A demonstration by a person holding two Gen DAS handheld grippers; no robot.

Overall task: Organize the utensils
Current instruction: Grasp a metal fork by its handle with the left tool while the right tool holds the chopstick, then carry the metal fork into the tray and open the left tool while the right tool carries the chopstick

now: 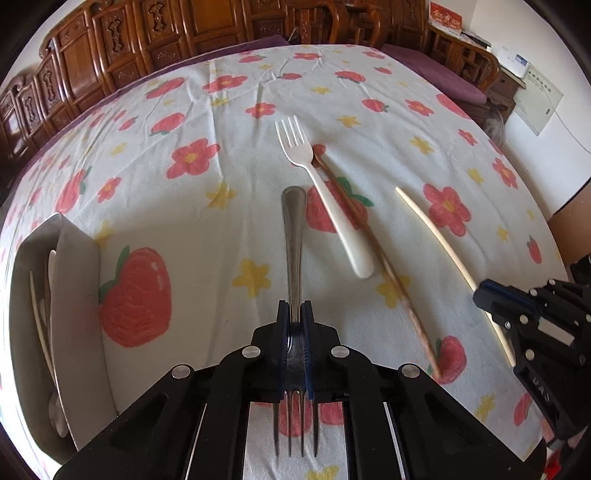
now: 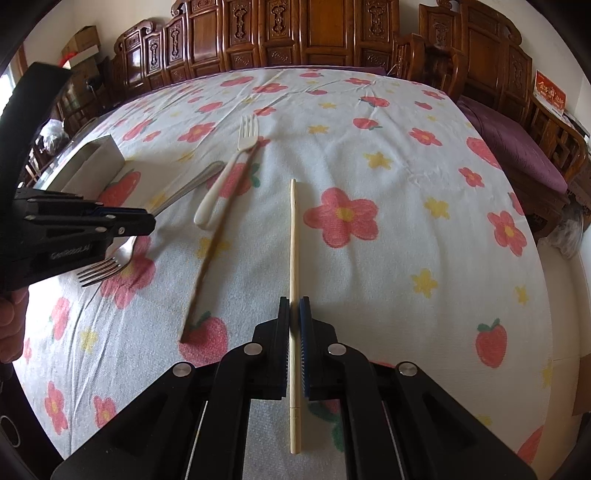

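My left gripper (image 1: 294,314) is shut on a metal fork (image 1: 293,236), gripping its neck; the handle points away and the tines stick out toward the camera. The right wrist view shows that fork (image 2: 107,269) low over the cloth, under the left gripper (image 2: 147,221). My right gripper (image 2: 294,310) is shut on a pale chopstick (image 2: 293,240), which runs straight ahead. A white plastic fork (image 1: 325,192) lies on the cloth, beside and partly across a brown chopstick (image 1: 369,240). The same two lie between the grippers in the right wrist view: white fork (image 2: 229,177), brown chopstick (image 2: 210,258).
A grey open box (image 1: 70,314) at the left holds several pale utensils; it also shows as the box (image 2: 88,162) at the far left. A flowered cloth (image 2: 406,221) covers the table. Carved wooden furniture (image 2: 295,33) lines the far side. A person's hand (image 2: 11,321) is at the left edge.
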